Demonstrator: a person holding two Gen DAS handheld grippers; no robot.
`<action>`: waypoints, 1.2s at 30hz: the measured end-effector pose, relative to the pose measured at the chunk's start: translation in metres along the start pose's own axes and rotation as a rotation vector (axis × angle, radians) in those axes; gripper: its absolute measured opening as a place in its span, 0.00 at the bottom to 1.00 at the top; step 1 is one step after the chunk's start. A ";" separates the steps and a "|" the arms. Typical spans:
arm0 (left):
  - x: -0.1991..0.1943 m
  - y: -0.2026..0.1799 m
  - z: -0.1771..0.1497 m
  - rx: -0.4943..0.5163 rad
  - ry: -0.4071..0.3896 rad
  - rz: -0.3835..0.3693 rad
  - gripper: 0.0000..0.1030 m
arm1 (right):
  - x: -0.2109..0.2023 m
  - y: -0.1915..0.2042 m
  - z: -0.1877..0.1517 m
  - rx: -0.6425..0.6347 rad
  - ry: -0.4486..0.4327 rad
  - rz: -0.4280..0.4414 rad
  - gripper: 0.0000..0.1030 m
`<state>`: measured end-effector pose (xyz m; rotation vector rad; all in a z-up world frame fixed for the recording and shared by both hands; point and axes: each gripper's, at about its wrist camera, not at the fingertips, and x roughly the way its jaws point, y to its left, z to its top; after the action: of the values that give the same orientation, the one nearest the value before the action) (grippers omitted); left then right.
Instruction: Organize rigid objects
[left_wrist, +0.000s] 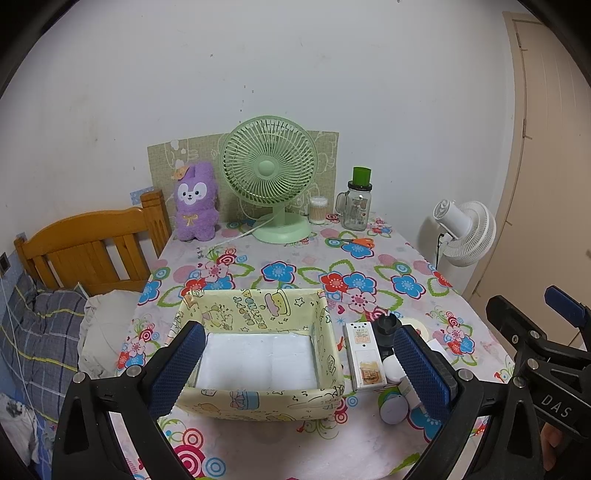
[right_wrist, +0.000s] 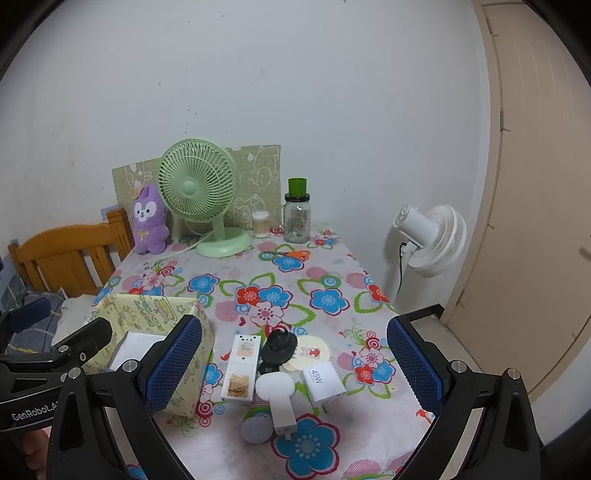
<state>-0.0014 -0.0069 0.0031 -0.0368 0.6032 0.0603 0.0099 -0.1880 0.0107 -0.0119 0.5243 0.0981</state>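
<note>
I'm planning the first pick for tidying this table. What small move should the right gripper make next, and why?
Probably ease the right gripper forward and down onto the white remote. Both grippers are open and empty, the yellow box holds no loose items yet, and the remote lies flat right beside the box with its long sides exposed, so it looks the easiest first grasp.

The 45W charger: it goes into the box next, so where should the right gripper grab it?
Grip the 45W charger across its flat side faces, coming from above with the open right gripper. Its prongs point toward the camera; avoid them.
</note>
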 end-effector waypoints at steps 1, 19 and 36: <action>-0.001 0.000 0.000 0.002 -0.003 0.001 1.00 | 0.000 0.000 0.000 0.000 0.000 0.000 0.98; -0.004 -0.001 0.000 0.001 -0.005 0.001 1.00 | -0.002 -0.001 0.000 0.000 -0.004 -0.003 0.98; -0.008 -0.003 0.004 0.002 -0.009 -0.016 1.00 | -0.003 -0.005 0.000 0.003 -0.005 -0.009 0.98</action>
<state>-0.0056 -0.0102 0.0109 -0.0394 0.5936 0.0442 0.0080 -0.1937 0.0115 -0.0110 0.5198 0.0887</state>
